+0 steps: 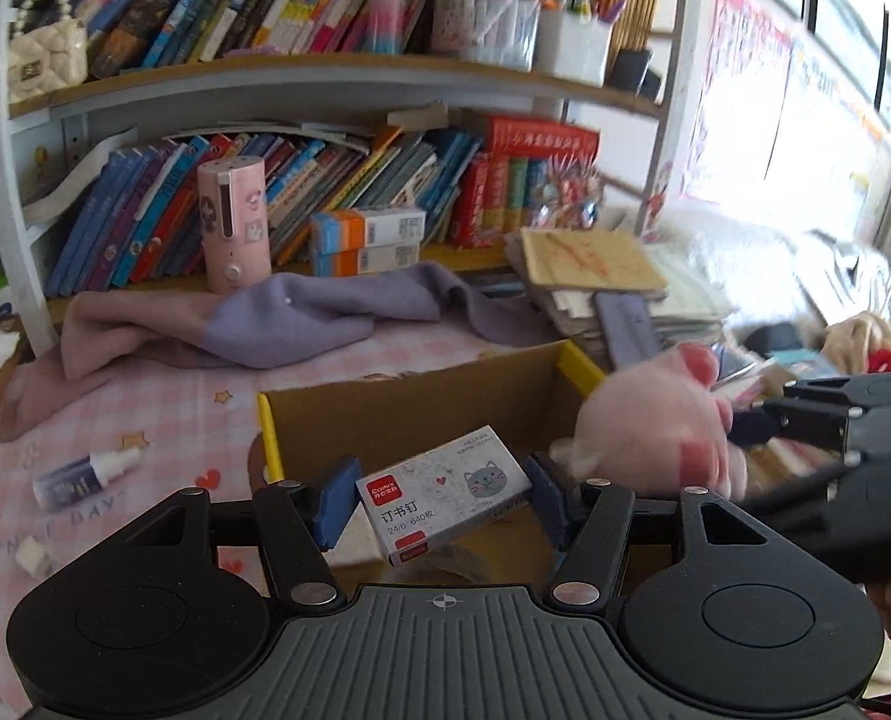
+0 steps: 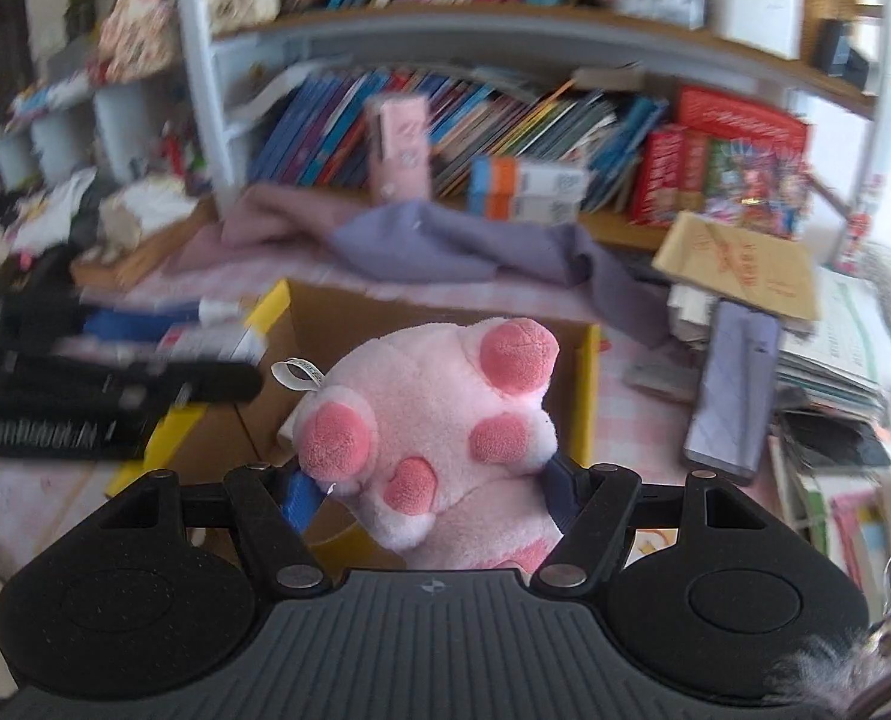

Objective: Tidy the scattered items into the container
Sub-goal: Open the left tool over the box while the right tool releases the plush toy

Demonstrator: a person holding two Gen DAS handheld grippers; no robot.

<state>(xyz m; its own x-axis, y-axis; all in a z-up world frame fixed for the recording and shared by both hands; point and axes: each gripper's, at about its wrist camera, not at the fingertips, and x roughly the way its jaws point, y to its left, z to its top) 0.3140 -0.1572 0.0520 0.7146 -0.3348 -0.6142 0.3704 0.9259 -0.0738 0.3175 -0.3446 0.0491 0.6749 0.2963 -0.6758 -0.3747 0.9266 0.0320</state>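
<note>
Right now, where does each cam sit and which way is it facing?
Left wrist: on the left gripper, looking forward and down over the cardboard box toward the bookshelf; its jaws clamp a staple box.
Right wrist: on the right gripper, same heading; jaws clamp a pink plush toy.
Shared: cardboard box, bookshelf, each other's gripper.

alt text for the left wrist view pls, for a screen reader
The left claw grips a small white staple box with a grey cat face above an open brown cardboard box with yellow edges on a pink checked tablecloth. At right, the right claw brings in a pink plush toy; a small spray bottle lies at left.
</note>
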